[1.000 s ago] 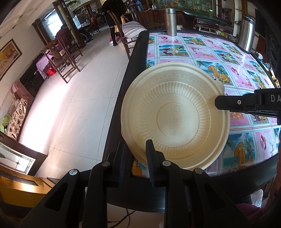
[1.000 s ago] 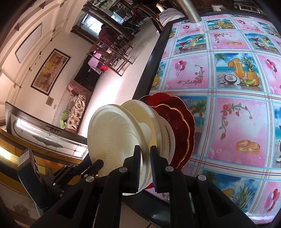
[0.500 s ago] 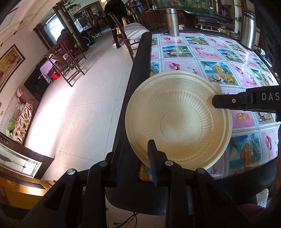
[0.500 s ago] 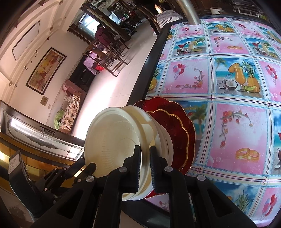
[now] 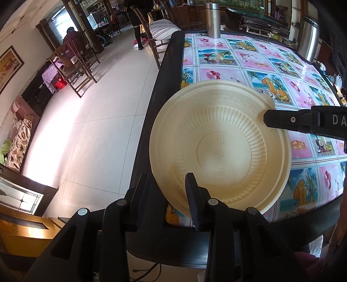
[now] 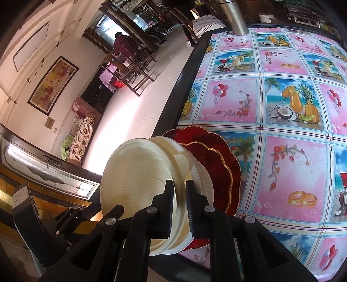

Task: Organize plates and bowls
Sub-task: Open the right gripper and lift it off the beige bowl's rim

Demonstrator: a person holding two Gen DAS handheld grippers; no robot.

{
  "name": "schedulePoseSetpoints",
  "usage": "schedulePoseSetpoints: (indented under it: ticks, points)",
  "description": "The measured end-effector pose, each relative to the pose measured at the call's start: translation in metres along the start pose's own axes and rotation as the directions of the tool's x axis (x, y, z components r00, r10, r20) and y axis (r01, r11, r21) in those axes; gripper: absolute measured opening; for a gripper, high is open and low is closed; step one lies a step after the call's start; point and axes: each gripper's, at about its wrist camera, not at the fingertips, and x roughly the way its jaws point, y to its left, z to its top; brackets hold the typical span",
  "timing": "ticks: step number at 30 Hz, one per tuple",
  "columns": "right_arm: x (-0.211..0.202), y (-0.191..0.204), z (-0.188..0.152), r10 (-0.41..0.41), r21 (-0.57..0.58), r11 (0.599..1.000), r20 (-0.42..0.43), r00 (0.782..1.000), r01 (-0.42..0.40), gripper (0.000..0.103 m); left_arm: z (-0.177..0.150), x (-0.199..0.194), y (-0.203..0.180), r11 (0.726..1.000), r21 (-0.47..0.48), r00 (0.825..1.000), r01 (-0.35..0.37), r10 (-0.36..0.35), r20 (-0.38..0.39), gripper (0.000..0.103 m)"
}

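A cream ribbed bowl point(image 5: 219, 149) faces the left wrist view bottom-up, over the table's near left corner. My left gripper point(image 5: 167, 191) stands around its lower rim with a wide gap between the fingers, so it looks open. My right gripper point(image 6: 179, 195) is shut on the bowl's rim point(image 6: 138, 184); its black finger also shows in the left wrist view point(image 5: 303, 124) at the bowl's right edge. Under the bowl lie more cream dishes point(image 6: 201, 177) on two stacked red gold-edged plates point(image 6: 223, 167). The stack is hidden in the left wrist view.
The table point(image 6: 282, 108) has a pink and blue pictured cloth and a black edge point(image 5: 151, 104). A steel flask point(image 5: 213, 19) and a steel canister point(image 5: 308, 39) stand at the far side. Tiled floor point(image 5: 91, 121) and wooden chairs lie to the left.
The bowl has shifted slightly right and up in the left wrist view, and the left gripper's fingers stand a little wider apart. The right gripper stays shut on the rim.
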Motion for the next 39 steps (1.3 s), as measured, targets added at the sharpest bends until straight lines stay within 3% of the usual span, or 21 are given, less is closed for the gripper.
schedulePoseSetpoints:
  ticks: [4, 23, 25, 27, 30, 34, 36, 39]
  points:
    - [-0.014, 0.006, 0.001, -0.035, -0.030, 0.999, 0.059, 0.998, 0.037, 0.014, 0.000, 0.000, -0.001, 1.000, 0.003, 1.000, 0.027, -0.027, -0.012, 0.032]
    - [-0.029, -0.010, 0.001, -0.026, 0.002, 1.000, 0.088, 0.996, 0.026, 0.015, -0.006, 0.000, -0.001, 0.999, -0.028, 1.000, 0.024, -0.025, -0.009, 0.032]
    - [-0.029, -0.012, 0.001, -0.020, 0.004, 1.000, 0.085, 0.996, 0.020, 0.015, -0.008, -0.001, -0.001, 0.999, -0.037, 1.000, 0.006, -0.006, -0.005, 0.038]
    - [-0.030, -0.015, 0.000, -0.011, 0.009, 1.000, 0.082, 0.997, 0.011, 0.020, -0.010, -0.003, -0.001, 0.999, -0.047, 1.000, -0.015, 0.015, 0.010, 0.058]
    - [-0.032, -0.022, -0.001, -0.001, 0.018, 1.000, 0.084, 0.996, -0.001, 0.029, -0.013, -0.012, -0.001, 0.998, -0.061, 0.998, -0.035, 0.038, 0.041, 0.058]
    - [-0.038, -0.031, -0.002, 0.004, 0.031, 0.999, 0.090, 0.996, -0.007, 0.032, -0.013, -0.028, -0.005, 0.995, -0.098, 0.995, -0.020, 0.030, 0.097, 0.059]
    - [-0.042, -0.035, -0.003, 0.005, 0.040, 0.999, 0.097, 0.995, -0.009, 0.039, -0.012, -0.039, -0.013, 0.995, -0.096, 0.990, -0.022, 0.035, 0.138, 0.067]
    - [-0.048, -0.042, -0.004, 0.011, 0.051, 0.999, 0.104, 0.994, -0.017, 0.041, -0.010, -0.052, -0.028, 0.996, -0.070, 0.978, -0.051, 0.064, 0.199, 0.072]
